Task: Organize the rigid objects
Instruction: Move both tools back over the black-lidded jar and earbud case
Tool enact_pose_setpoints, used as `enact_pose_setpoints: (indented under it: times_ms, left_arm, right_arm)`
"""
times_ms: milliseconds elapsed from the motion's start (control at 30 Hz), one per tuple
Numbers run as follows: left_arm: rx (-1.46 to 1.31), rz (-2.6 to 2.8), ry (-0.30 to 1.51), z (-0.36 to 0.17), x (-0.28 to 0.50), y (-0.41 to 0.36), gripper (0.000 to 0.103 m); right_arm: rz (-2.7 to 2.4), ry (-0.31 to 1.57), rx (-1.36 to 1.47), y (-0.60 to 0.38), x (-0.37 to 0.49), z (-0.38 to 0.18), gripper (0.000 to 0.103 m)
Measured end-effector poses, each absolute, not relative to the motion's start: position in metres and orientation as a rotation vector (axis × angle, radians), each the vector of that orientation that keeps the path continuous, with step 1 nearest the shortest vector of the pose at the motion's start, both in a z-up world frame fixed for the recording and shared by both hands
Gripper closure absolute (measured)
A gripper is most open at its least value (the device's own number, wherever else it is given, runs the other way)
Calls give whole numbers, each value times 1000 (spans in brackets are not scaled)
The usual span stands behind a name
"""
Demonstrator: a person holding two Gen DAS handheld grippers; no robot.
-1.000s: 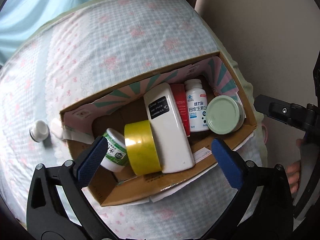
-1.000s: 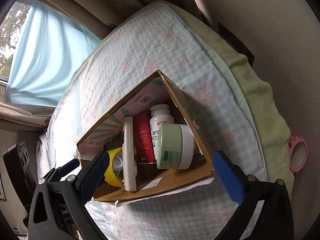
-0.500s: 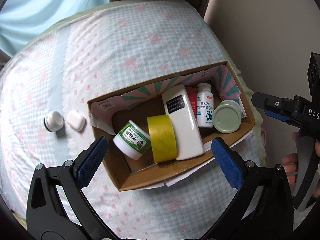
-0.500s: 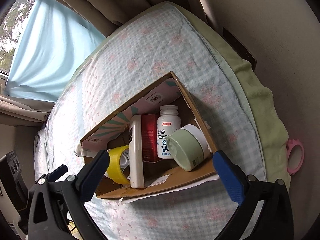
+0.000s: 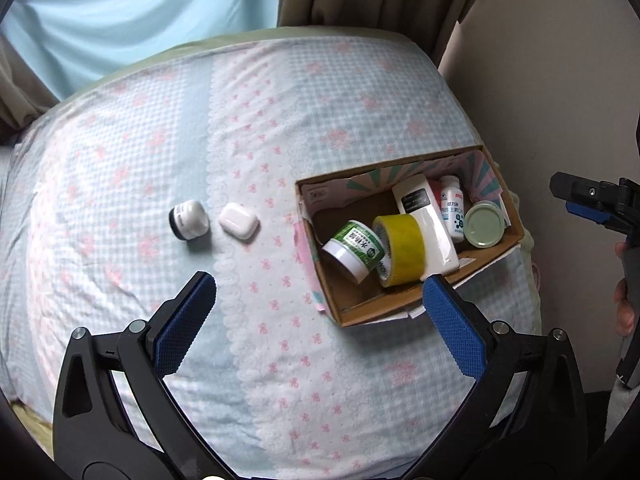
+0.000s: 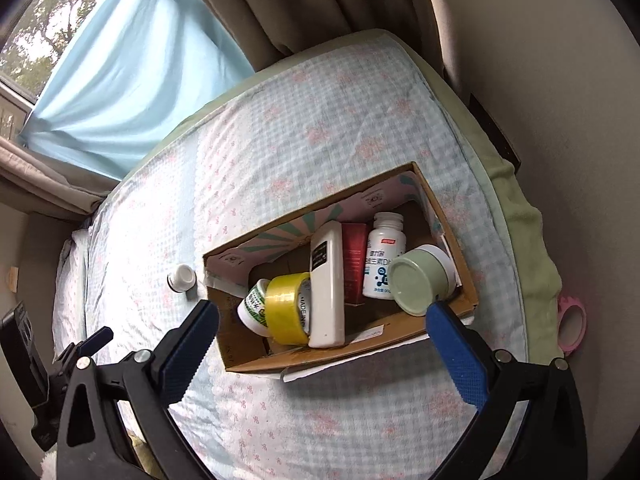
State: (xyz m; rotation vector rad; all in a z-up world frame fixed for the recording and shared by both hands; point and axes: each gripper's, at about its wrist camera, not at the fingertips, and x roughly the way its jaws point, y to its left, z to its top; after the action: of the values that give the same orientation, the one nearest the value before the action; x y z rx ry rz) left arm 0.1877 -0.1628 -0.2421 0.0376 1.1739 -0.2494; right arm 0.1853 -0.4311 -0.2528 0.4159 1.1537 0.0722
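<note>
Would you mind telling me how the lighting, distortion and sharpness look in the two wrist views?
Left wrist view: soft, even daylight, faint shadows beside the small white bottle with a black base and the white earbud case; fisheye bends the checked bedsheet into a dome; labels inside the open cardboard box stay readable. Right wrist view: the bright window is partly washed out, corners darken, centre sharp.

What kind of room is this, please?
Probably a bedroom: a bed with a checked, flower-print sheet, curtains over a window behind it, and a cardboard box of household items lying on the bed.
</note>
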Motion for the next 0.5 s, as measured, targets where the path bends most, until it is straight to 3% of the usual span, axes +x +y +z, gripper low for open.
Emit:
enact_pose_setpoints:
  times_ms: [233,500]
  left_arm:
    - [58,-275,1100,-214,168,-82,0]
    - [124,-287,1036,-203,177,12,0]
  right_arm:
    - [60,1119,301,-360,167,-209,0]
    - [17,1128,201,-270,168,-202,0]
